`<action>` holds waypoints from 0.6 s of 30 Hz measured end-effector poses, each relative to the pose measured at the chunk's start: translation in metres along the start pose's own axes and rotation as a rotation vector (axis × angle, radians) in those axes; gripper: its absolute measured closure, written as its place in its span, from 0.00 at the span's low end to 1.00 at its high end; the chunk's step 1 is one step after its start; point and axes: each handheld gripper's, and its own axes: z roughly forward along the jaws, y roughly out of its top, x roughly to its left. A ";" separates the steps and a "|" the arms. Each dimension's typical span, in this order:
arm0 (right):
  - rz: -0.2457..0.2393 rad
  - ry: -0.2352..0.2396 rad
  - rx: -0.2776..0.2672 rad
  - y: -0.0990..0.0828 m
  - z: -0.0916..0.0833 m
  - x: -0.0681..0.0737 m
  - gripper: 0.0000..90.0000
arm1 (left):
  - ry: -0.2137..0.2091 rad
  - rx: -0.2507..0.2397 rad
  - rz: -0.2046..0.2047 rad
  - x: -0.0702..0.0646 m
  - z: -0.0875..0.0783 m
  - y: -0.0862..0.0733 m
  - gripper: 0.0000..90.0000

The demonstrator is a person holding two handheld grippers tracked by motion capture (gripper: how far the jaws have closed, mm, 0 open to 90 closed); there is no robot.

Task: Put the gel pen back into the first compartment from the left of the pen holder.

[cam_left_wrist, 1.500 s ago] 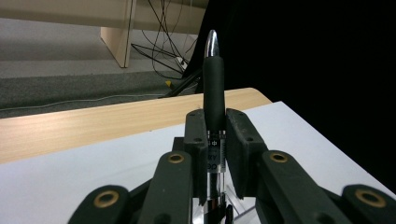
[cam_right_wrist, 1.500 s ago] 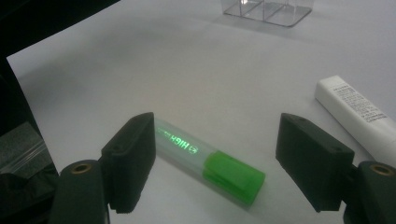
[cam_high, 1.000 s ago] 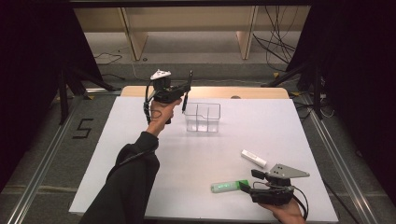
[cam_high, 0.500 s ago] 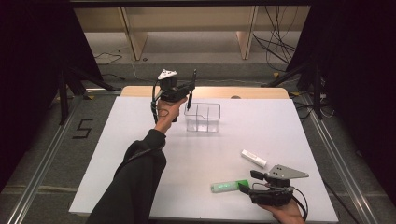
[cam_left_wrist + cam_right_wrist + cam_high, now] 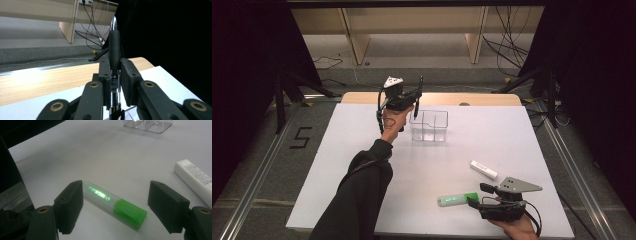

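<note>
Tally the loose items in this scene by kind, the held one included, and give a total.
Black pen with silver tip, upright in the left hand-held gripper: 1
Green-capped translucent highlighter: 1
White flat tube: 1
Clear plastic divided organiser box: 1
Total: 4

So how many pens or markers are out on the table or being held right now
3. A black pen is clamped upright in the left gripper beside the clear organizer; a green highlighter lies between the right gripper's open jaws; a white one lies just beyond it.
</note>
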 end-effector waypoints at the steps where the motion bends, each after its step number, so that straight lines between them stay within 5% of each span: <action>1: 0.000 0.000 0.000 0.000 0.000 0.000 0.33 | 0.000 0.001 0.002 0.000 0.000 -0.001 0.88; 18: -0.004 0.001 0.004 -0.001 0.000 0.001 0.33 | 0.010 0.019 0.015 0.000 0.003 -0.013 0.88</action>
